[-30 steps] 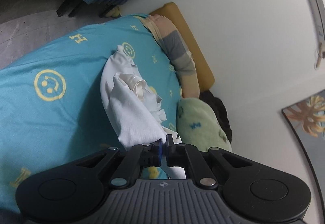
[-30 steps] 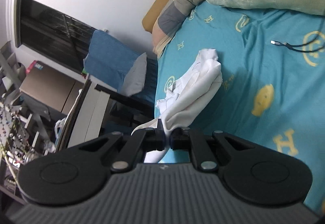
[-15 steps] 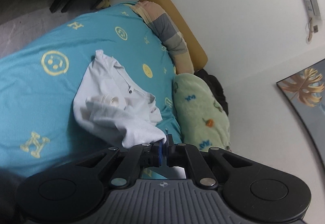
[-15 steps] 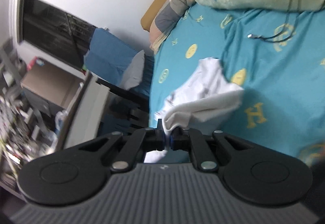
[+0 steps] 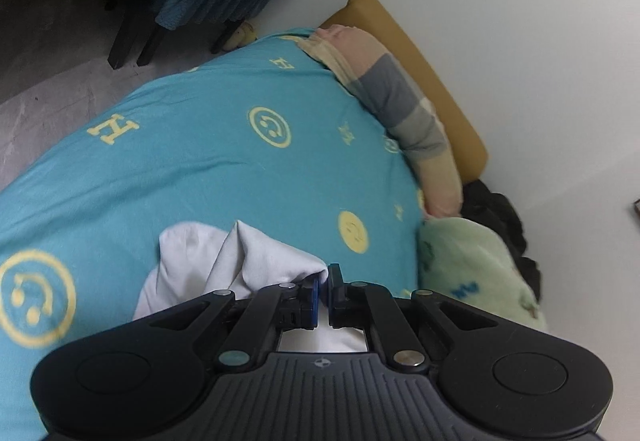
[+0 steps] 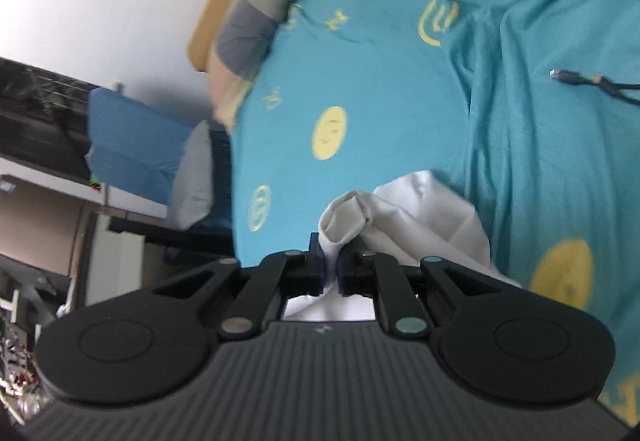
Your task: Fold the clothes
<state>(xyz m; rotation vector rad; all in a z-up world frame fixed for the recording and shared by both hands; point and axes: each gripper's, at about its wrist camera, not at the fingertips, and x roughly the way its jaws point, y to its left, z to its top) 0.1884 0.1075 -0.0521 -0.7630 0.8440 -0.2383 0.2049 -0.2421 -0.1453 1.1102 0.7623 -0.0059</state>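
One white shirt (image 5: pixel 248 261) lies crumpled and bunched on the blue bed sheet (image 5: pixel 200 145), just in front of both claws. The left claw (image 5: pixel 324 281) is nearly closed, pinching a fold of it; the right claw (image 6: pixel 330 261) pinches another rolled fold (image 6: pixel 344 221).

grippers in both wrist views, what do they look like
Both match: the left gripper and right gripper have matte black bodies with ribbed grey tops, two round discs at the sides, silver pivot pins on angled black linkages, and blue pads on the fingertips. No cables or sleeves show.
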